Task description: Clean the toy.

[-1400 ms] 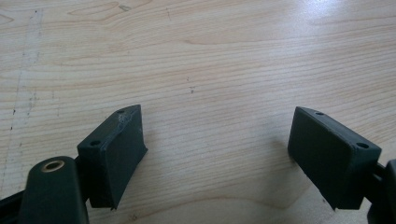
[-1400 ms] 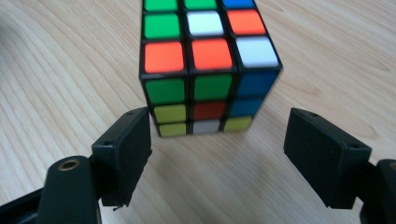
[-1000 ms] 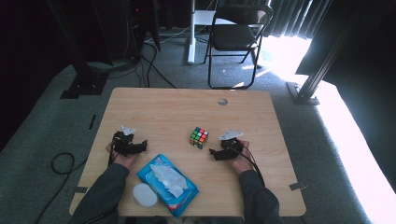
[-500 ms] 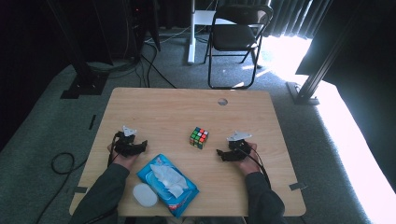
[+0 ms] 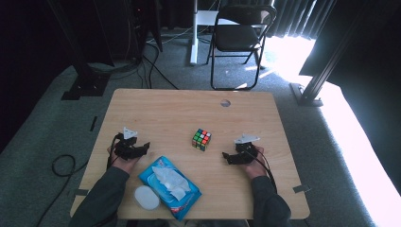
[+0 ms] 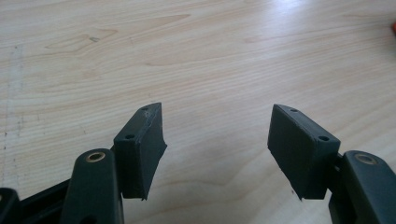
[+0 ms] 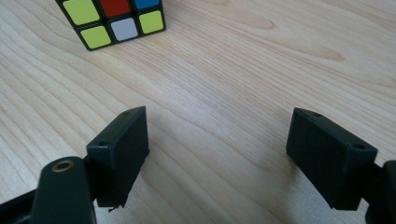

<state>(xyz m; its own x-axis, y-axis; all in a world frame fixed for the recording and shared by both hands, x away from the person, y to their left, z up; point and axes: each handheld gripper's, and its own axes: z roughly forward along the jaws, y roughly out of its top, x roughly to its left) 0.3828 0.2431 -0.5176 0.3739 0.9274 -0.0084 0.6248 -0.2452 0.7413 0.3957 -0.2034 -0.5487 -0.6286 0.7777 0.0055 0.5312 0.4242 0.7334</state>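
1. High view: pale wooden table (image 5: 161,113) with a round cable hole (image 5: 225,102), on grey carpet (image 5: 42,132); a black folding chair (image 5: 239,38) stands beyond, sunlight at right.
2. Multicoloured puzzle cube (image 5: 201,139) sits mid-table, between the grippers.
3. Left gripper (image 5: 144,146), jaws wide apart, holds nothing.
4. Right gripper (image 5: 226,156), equally spread, also empty.
5. Blue wet-wipes pack (image 5: 169,186) lies near the front edge.

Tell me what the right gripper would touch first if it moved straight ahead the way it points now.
Probably the Rubik's cube. The right gripper is open over bare table, and the cube sits ahead, left of its centre line, so the left finger may only clip it.
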